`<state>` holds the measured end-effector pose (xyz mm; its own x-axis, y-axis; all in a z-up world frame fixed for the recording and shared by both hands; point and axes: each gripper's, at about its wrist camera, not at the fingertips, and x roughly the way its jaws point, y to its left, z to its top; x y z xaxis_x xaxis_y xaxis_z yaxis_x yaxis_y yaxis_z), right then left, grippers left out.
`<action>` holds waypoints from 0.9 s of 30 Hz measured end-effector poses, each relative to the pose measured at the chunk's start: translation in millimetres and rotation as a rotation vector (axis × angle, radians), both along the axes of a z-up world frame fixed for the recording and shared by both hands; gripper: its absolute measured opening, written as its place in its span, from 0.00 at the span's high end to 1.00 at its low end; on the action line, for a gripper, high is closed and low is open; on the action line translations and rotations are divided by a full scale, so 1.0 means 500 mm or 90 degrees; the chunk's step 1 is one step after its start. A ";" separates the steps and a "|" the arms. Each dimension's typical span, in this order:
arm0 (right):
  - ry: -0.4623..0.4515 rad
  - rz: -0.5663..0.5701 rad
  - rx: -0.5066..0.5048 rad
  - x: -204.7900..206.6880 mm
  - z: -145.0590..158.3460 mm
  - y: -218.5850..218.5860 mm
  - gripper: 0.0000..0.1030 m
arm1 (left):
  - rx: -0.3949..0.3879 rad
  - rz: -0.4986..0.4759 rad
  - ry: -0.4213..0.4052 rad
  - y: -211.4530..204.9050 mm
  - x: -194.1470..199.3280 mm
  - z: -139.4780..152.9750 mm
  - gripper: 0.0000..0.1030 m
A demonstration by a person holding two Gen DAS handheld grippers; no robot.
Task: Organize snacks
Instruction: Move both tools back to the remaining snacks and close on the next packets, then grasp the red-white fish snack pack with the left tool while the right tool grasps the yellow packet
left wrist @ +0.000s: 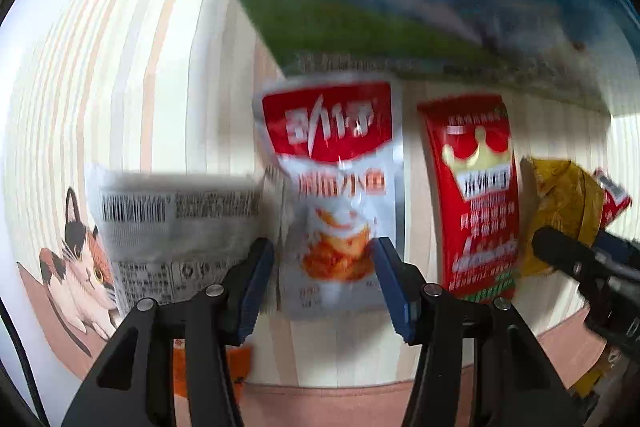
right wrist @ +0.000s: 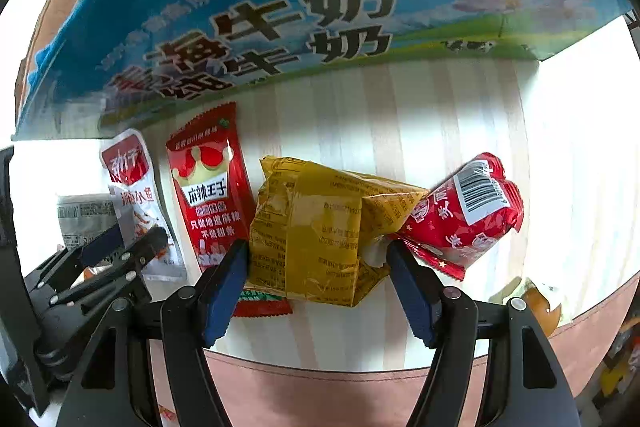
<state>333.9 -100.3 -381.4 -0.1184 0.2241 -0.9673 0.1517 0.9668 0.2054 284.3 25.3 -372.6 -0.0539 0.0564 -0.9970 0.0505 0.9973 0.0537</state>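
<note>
Loosely, wide right gripper (right wrist: pixel 316 267) fingers flank a crinkled yellow packet (right wrist: pixel 320 227) — left gripper (left wrist: pixel 324 267) fingers wide over a glossy pouch (left wrist: pixel 332 187).

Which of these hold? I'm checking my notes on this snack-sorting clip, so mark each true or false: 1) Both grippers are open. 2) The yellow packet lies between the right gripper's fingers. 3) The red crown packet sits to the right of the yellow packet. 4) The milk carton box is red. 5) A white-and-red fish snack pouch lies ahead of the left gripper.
1) True: the left gripper and right gripper both stand open.
2) True: the crinkled yellow plastic packet lies between its blue pads.
3) False: the glossy red crown-printed packet lies left of the yellow one.
4) False: the large printed milk carton box is blue with a green strip.
5) True: the white-and-red fish snack pouch lies ahead.
</note>
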 end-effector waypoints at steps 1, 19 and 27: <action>0.002 0.000 0.002 -0.002 -0.001 0.001 0.30 | 0.001 -0.002 0.003 0.001 -0.009 -0.003 0.51; 0.000 -0.028 0.034 0.004 0.020 -0.040 0.30 | -0.066 0.134 -0.046 0.074 -0.012 0.058 0.49; -0.004 -0.031 0.029 0.020 0.033 -0.085 0.30 | 0.000 -0.074 -0.010 -0.070 0.027 -0.001 0.45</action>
